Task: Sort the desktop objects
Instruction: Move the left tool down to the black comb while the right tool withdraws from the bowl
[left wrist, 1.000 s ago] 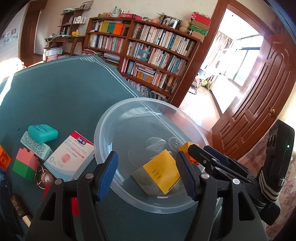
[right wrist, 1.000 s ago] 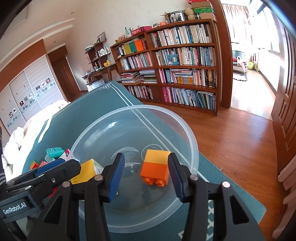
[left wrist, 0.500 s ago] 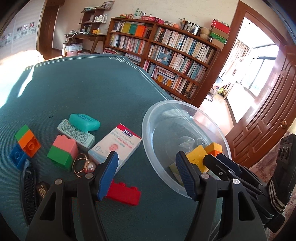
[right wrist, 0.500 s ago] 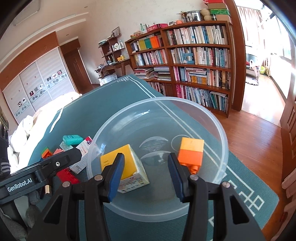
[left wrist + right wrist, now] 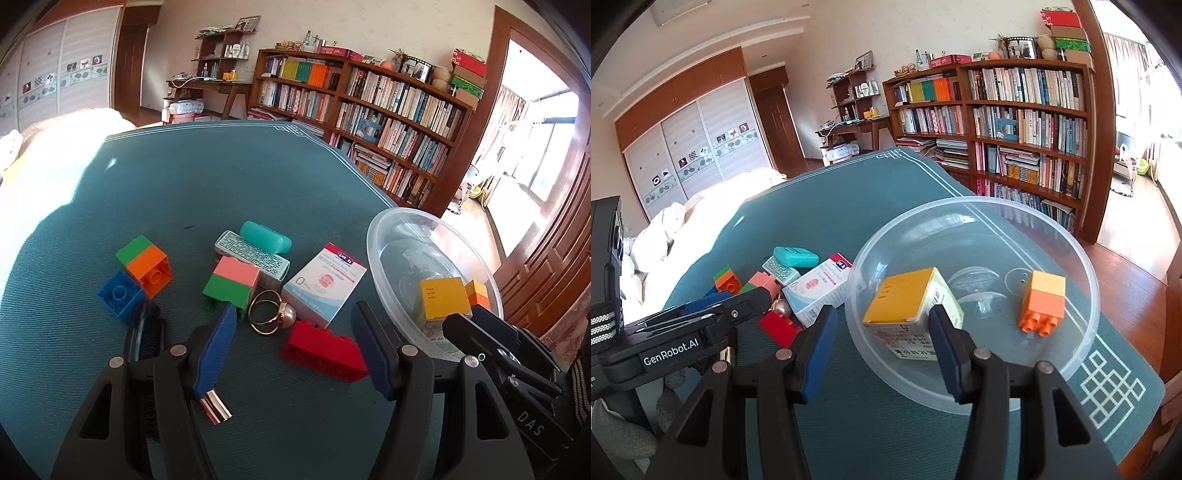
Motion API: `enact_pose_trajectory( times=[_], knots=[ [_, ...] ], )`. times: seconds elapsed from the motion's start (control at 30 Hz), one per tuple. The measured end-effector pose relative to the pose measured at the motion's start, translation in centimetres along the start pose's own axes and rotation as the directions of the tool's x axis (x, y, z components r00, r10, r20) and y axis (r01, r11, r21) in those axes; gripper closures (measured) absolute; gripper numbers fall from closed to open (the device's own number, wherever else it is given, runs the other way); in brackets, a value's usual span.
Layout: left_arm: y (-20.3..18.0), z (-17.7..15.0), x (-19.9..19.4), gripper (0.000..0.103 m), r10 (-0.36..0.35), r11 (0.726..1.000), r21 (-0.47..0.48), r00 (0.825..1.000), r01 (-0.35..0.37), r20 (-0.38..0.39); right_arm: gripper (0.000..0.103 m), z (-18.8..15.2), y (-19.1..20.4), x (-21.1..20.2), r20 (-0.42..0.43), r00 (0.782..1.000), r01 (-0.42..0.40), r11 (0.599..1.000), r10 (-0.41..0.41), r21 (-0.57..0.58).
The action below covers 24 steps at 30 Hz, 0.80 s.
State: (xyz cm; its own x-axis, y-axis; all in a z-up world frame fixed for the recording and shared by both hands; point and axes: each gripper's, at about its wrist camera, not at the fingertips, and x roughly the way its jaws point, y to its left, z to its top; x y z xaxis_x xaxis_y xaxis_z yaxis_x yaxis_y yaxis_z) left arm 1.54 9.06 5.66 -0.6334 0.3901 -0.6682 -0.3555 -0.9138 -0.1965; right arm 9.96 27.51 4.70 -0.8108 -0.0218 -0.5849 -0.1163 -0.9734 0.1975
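Left fingers (image 5: 218, 343) (spread apart) flank red brick (image 5: 323, 350).

bowl (image 5: 1082, 280): clear, on table | inside: yellow box (image 5: 905, 299), orange brick (image 5: 1043, 299) on its side | left of it: red brick (image 5: 325, 350), white carton (image 5: 325, 284)

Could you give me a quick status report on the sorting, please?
Left gripper open, empty, over red brick. Right gripper open, empty, at clear bowl rim. Yellow box and orange block are in the bowl. Nothing blocking.
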Motion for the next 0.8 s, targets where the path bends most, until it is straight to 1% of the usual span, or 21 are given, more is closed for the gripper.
enact_pose_trajectory(
  times=[0.1, 0.2, 0.37, 0.5, 0.7, 0.8],
  knots=[
    [0.9, -0.2, -0.5, 0.035, 0.027, 1.0, -0.007, 1.0, -0.026, 0.013, 0.047, -0.2, 0.9, 0.0, 0.0, 1.0, -0.006, 1.0, 0.006, -0.02],
    [1.8, -0.5, -0.9, 0.035, 0.054, 0.999, -0.006, 0.998, -0.053, 0.02, 0.047, -0.2, 1.7, -0.1, 0.009, 1.0, 0.015, 0.999, -0.015, -0.037],
    [3.5, -1.1, -1.2, 0.035, 0.089, 0.996, -0.027, 0.996, -0.088, 0.017, 0.047, -0.2, 2.0, -0.9, 0.048, 0.998, 0.046, 0.999, -0.045, -0.02],
    [5.1, -1.7, -1.2, 0.035, 0.107, 0.993, -0.054, 0.994, -0.107, 0.005, 0.047, -0.5, 2.9, -1.1, 0.04, 0.999, -0.005, 1.0, 0.005, -0.006],
    [6.5, -2.4, -1.7, 0.035, 0.129, 0.989, -0.073, 0.992, -0.129, -0.002, 0.047, -1.8, 4.9, 0.5, -0.047, 0.994, -0.1, 0.995, 0.098, -0.029],
    [7.1, -2.7, -1.8, 0.035, 0.138, 0.987, -0.085, 0.99, -0.138, -0.007, 0.047, -2.0, 5.4, 1.5, -0.07, 0.992, -0.107, 0.993, 0.104, -0.041]
  ],
)
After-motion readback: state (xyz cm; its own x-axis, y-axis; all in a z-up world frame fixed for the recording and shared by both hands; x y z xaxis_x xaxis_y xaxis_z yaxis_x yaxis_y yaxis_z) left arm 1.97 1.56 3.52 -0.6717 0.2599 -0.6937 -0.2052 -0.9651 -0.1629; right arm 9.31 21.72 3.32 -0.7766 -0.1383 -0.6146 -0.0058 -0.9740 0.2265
